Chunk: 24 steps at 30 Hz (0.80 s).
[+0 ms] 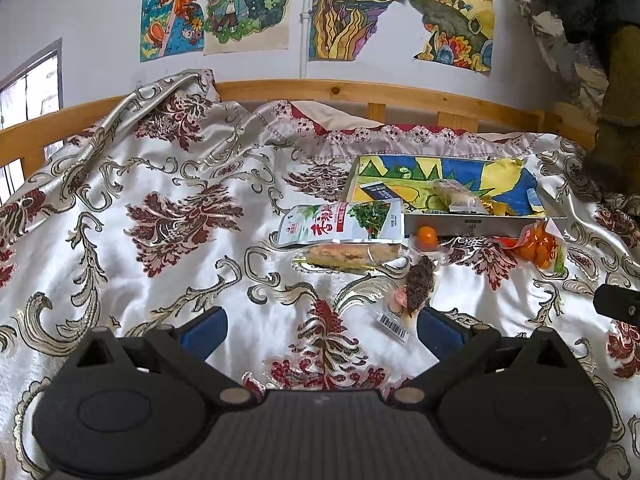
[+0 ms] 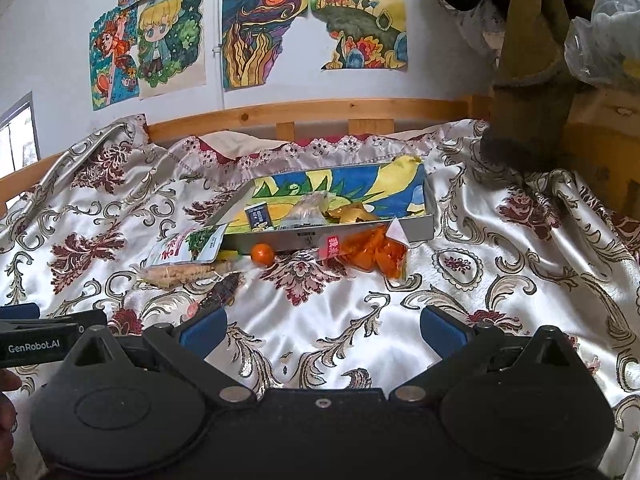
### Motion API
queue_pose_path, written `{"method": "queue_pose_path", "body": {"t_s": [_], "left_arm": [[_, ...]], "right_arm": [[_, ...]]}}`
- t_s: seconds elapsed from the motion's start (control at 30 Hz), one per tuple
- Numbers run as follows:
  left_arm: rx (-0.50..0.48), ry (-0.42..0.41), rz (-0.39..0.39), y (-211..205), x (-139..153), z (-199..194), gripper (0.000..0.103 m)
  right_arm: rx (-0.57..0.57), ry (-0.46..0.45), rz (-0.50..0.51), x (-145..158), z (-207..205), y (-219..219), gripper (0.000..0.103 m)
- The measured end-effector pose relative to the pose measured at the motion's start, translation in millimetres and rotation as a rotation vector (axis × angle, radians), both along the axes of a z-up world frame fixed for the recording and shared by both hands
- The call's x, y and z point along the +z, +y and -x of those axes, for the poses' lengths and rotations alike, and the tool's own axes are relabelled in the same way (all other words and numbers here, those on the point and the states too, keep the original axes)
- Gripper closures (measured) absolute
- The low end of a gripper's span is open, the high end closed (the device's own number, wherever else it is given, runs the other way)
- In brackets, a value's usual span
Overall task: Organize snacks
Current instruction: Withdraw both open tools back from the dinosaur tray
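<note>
A shallow grey box (image 1: 464, 227) (image 2: 418, 229) with a colourful drawing inside lies on the bed and holds a few wrapped snacks (image 1: 460, 197) (image 2: 308, 210). In front of it lie a white-green pouch (image 1: 344, 222) (image 2: 188, 246), a long pastry in clear wrap (image 1: 348, 256) (image 2: 180, 274), a dark brown wrapped snack (image 1: 418, 286) (image 2: 222, 292), a small orange ball (image 1: 426, 236) (image 2: 262, 255) and an orange bag (image 1: 538, 246) (image 2: 370, 252). My left gripper (image 1: 320, 326) stands open just short of the dark snack. My right gripper (image 2: 322, 326) is open over bare cloth.
The patterned satin bedspread (image 1: 160, 264) (image 2: 500, 260) covers the bed. A wooden rail (image 1: 360, 94) (image 2: 320, 110) runs along the wall with drawings (image 1: 248, 4). Dark bedding and bags (image 2: 540, 60) pile at the right. The other gripper (image 2: 32, 334) shows at the left edge.
</note>
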State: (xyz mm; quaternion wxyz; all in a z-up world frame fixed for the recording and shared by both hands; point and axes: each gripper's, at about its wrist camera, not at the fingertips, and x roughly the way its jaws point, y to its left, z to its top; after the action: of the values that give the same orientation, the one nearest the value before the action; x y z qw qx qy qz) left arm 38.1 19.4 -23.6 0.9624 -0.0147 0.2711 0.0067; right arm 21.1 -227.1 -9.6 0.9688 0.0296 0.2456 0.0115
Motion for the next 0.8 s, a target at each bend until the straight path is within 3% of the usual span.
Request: {"method": "queue_pose_path", "body": {"t_s": [0.8], "left_arm": [[-0.015,0.009,-0.022,-3.2,-7.9,-24.9,0.0]], "right_arm": [[0.016,-0.013,-0.016,-5.2,-13.4,3.3,0.001]]}}
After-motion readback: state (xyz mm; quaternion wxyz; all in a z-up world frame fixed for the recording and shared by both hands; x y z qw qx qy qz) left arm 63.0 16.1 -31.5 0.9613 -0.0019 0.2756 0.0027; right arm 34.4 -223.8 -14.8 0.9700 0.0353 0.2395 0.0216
